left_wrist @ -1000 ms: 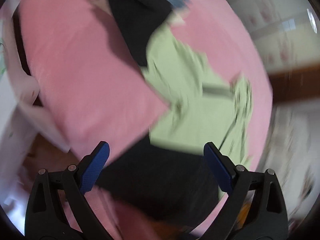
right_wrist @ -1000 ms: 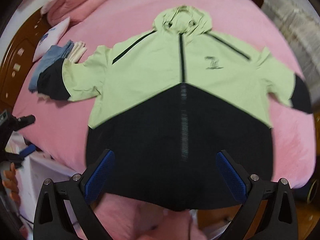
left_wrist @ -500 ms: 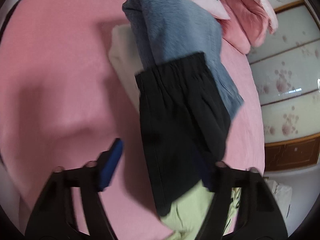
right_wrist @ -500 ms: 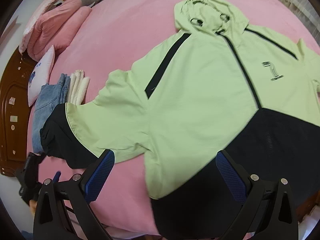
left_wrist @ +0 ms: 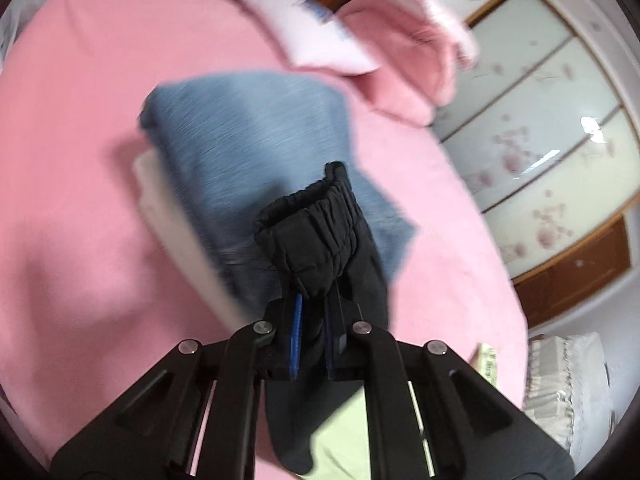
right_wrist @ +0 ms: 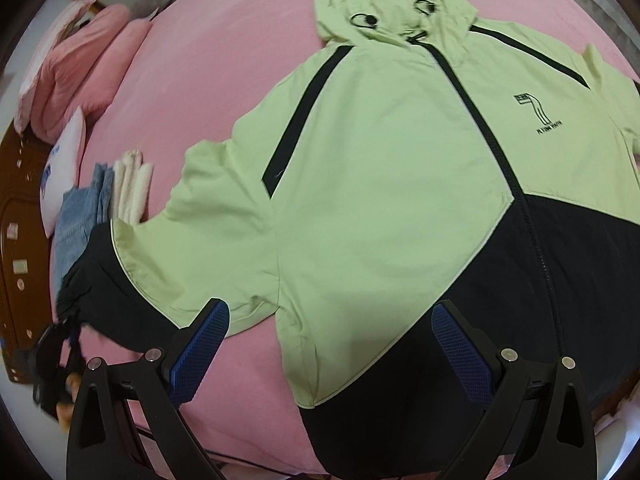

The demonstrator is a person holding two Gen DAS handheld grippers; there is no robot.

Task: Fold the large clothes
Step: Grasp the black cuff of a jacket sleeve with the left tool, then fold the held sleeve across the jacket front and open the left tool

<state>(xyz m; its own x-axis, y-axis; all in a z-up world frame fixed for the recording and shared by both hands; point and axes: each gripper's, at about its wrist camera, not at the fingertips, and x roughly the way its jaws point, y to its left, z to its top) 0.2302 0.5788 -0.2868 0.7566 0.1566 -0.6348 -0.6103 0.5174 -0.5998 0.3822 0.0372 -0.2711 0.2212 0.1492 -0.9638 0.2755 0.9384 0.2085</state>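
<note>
Pink bedsheet (right_wrist: pixel 224 80) is covered by a lime-green and black hooded jacket (right_wrist: pixel 380 208), chest printed with a large "7". Its black elastic cuff (left_wrist: pixel 316 236) is clamped by left gripper (left_wrist: pixel 312 344); right gripper (right_wrist: pixel 328 344) fingers are spread wide.

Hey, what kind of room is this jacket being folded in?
Most likely a bedroom: the jacket lies on a bed with a pink sheet, pillows sit by a wooden headboard, and wardrobe doors stand alongside.
</note>
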